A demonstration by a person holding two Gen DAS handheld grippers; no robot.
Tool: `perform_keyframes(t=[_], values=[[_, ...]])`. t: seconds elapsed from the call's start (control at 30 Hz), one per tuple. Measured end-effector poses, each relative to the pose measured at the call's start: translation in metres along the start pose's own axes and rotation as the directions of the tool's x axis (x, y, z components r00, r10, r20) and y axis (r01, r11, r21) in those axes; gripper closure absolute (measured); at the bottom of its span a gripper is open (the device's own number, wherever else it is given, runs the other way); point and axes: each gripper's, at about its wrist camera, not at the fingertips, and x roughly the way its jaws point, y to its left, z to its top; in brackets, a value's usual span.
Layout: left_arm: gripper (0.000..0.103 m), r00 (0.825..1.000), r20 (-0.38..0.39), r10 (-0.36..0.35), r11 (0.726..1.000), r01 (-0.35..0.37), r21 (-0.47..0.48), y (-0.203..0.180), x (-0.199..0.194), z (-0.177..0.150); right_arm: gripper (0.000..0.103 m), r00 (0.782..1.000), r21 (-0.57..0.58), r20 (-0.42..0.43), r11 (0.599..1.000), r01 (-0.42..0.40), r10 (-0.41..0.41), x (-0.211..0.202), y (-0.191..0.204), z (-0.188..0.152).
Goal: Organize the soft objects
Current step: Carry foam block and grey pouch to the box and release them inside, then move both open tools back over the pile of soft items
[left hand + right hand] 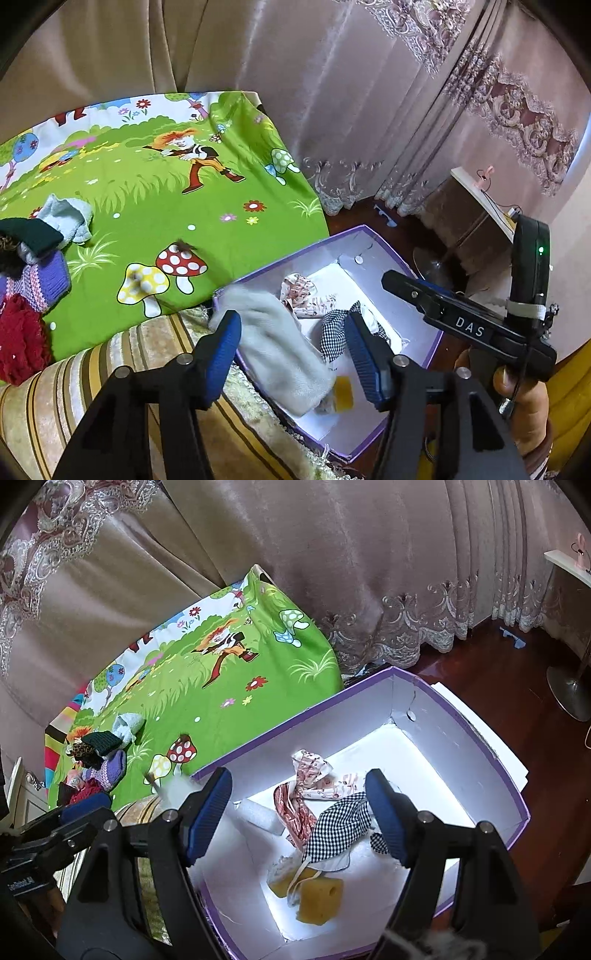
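My left gripper (291,319) is open over the near corner of a purple box with a white inside (369,240). A grey sock (280,354), blurred, lies loose between its blue pads and drapes into the box. It also shows as a pale roll (255,816) on the box floor. My right gripper (298,775) is open above the box (461,709) with nothing between its fingers. Inside lie a black-and-white checked cloth (343,827), a patterned pink cloth (314,771) and a yellow sponge (317,897).
On the green cartoon sheet (166,206) to the left sits a pile of soft items: a light blue sock (66,216), a dark green piece (31,234), a purple knit (40,280) and a red knit (20,339). Curtains hang behind. A dark wooden floor (498,672) lies to the right.
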Motion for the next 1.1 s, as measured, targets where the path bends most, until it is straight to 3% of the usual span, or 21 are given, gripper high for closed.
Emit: perform_keyframes(t=[0.53, 1.1], values=[[0.043, 1.0, 0.016, 0.013, 0.996, -0.012, -0.087, 0.026, -0.012, -0.005, 0.026, 0.999, -0.052, -0.013, 0.998, -0.034, 0.033, 0.0, 0.023, -0.004], [0.043, 0.992, 0.103, 0.077, 0.959, -0.045, -0.278, 0.111, -0.061, -0.017, 0.026, 0.993, -0.23, -0.052, 0.966, -0.118, 0.109, 0.001, 0.11, -0.013]])
